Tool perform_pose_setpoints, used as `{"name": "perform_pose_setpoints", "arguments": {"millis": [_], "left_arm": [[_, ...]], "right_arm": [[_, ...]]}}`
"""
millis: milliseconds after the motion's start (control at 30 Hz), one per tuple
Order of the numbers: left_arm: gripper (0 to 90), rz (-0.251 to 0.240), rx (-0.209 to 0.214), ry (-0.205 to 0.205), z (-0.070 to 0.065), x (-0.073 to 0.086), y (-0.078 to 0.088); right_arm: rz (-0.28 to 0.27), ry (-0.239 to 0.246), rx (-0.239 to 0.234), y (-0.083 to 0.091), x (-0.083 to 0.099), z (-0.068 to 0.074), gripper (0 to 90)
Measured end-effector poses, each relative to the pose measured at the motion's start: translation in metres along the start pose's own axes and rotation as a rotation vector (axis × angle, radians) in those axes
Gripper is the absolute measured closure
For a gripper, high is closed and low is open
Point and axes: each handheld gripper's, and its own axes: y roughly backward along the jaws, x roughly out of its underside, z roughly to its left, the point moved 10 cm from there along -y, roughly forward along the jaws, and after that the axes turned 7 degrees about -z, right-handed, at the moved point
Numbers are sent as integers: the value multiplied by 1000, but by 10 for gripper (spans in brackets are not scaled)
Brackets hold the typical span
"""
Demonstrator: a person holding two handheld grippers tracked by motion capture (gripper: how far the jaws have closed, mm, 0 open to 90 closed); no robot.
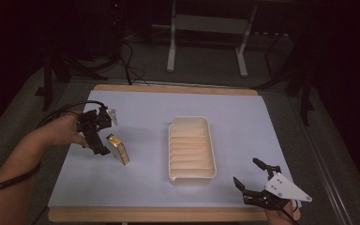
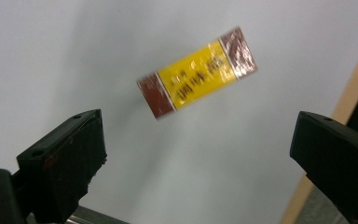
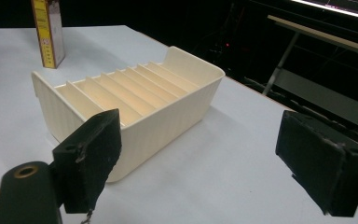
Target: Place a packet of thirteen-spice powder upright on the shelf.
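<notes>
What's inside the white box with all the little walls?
Nothing shows inside the white box: the slots between its dividers look empty in the high view and the right gripper view. The near wall hides the slot bottoms closest to that gripper.

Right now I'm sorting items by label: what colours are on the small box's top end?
Yellow middle with brown ends on the small box, clearest in the left gripper view.

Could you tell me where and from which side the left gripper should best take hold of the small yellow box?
The yellow box stands upright on the table, so grip its upper part across the two broad faces, coming down from above. The left gripper already hovers over it with its jaws open and set wider than the box.
</notes>
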Motion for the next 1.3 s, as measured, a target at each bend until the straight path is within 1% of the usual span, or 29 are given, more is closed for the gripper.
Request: {"name": "perform_pose_setpoints", "arguments": {"millis": [33,67,100,167,200,233,300,367,400,433,467,500,533,567,600,633,667,700,733,767,833,867,933,1067,1133,1233,1300], "left_arm": [[43,5,-3,-23,1,-1,-1],[56,10,-18,-48,3,-3,-1],[56,7,-15,-58,3,-6,-3],[75,15,-23,-99,3,-8,-5],[92,19,-16,-108,2,-10,-7],[95,24,-18,-120,3,-10,-8],[144,39,-26,-150,4,-10,-11],[147,69,-48,-177,7,-10,-16],[150,73,-40,-184,6,-10,-18],[151,85,-56,-207,7,-10,-20],[167,89,-61,-212,7,-11,-21],[189,86,-55,-222,6,-13,-22],[203,88,-72,-242,8,-14,-22],[221,82,-73,-248,8,-16,-23],[232,86,-79,-261,9,-17,-24],[249,90,-90,-269,10,-17,-26],[285,91,-82,-281,9,-18,-27],[292,97,-90,-291,9,-18,-28],[308,99,-86,-303,9,-18,-30],[342,99,-72,-309,7,-18,-31],[359,115,-68,-319,7,-18,-34],[366,118,-71,-330,7,-18,-36],[395,115,-70,-332,7,-19,-35],[514,119,-64,-340,8,-18,-31],[553,106,-50,-332,6,-19,-30],[574,93,-32,-320,3,-19,-28],[595,80,-8,-300,0,-20,-26]], "right_arm": [[0,-3,0,0,0,0,142],[0,-4,0,0,0,0,143],[0,-7,-2,0,0,0,143],[-1,-8,-2,0,0,0,143],[-1,-8,-3,0,0,0,143],[-1,-7,-3,0,0,0,143],[0,-6,-3,0,0,0,143],[0,-5,-5,0,0,0,144],[0,-3,-6,0,0,0,144],[0,-1,-7,0,0,1,144],[-1,-1,-8,-1,0,1,144],[-1,0,-8,-1,0,1,144],[0,0,-9,-1,0,1,144],[-1,0,-9,-1,0,1,144],[0,0,-10,-1,0,1,144],[0,1,-11,-1,0,1,144],[0,2,-12,-1,0,1,144],[-1,2,-12,-1,0,1,144],[-1,3,-12,-1,0,1,144],[-2,3,-12,-1,0,1,145],[-1,3,-13,-1,0,2,145],[-1,4,-13,-1,0,2,145],[-1,5,-14,-1,0,2,145],[-2,6,-14,-1,0,2,145],[-2,10,-14,-1,0,2,145],[-3,12,-14,-1,-1,2,145],[-3,12,-14,-1,-1,2,145]]}}
